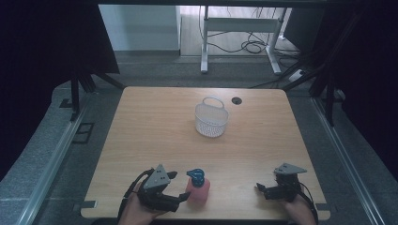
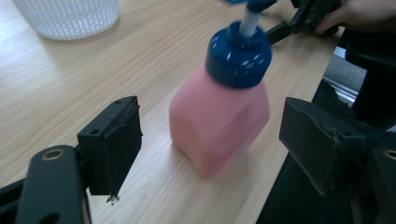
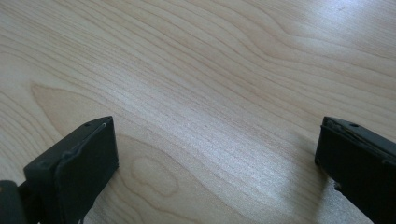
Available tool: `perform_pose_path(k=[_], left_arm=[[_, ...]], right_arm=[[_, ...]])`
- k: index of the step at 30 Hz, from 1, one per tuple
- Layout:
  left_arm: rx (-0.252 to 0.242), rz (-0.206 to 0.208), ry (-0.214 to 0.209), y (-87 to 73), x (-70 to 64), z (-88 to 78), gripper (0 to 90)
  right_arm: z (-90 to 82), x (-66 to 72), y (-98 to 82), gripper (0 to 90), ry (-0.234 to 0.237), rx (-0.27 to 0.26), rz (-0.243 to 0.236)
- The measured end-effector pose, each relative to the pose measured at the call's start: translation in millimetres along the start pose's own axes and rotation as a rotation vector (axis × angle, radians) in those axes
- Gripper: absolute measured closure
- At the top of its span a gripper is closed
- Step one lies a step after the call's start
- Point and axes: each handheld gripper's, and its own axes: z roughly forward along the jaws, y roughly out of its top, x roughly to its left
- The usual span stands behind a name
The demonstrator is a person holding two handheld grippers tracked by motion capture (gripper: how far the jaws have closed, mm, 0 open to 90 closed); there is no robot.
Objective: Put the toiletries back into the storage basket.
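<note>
Your left tongs gape wide around the pink pump bottle — close squarely on its body — right tongs wide, empty.

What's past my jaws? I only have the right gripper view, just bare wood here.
Observer: A pink bottle with a blue pump cap stands near the table's front edge, to your left.
Operator: Is the left gripper on it?
Observer: Not gripping. The left gripper is open, jaws either side of the bottle with gaps showing.
Operator: Anything else on the table?
Observer: A white mesh basket with a handle, upright, toward the far side, centre.
</note>
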Motion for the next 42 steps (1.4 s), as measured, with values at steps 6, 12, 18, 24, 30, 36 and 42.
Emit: perform_pose_path(k=[6, 12, 18, 24, 30, 36, 42], left_arm=[[-0.001, 0.000, -0.007, 8.4, -1.2, 6.4, 23.0], [-0.002, -0.006, -0.028, 14.0, -1.2, 13.4, 25.9], [0.001, 0.010, -0.034, 19.6, -2.7, 21.0, 29.1], [0.003, 0.023, -0.033, 23.2, -4.4, 27.1, 32.2], [0.004, 0.038, -0.040, 26.0, -6.7, 30.8, 37.8], [0.015, 0.055, -0.038, 27.9, -8.4, 34.8, 44.5], [0.014, 0.070, -0.027, 28.2, -9.3, 34.2, 52.1]], right_arm=[[0.0, 0.0, 0.0, 0.0, 0.000, 0.000, 0.000], [0.0, 0.0, 0.0, 0.0, 0.000, 0.000, 0.000], [0.1, 0.1, 0.1, 0.0, 0.000, 0.000, 0.000], [0.1, 0.1, 0.1, 0.0, -0.001, 0.000, 0.000], [0.2, 0.1, 0.2, 0.0, 0.000, 0.000, 0.000], [0.2, 0.1, 0.2, 0.0, -0.001, 0.000, 0.000], [0.3, 0.1, 0.3, 0.0, -0.001, 0.000, -0.001]])
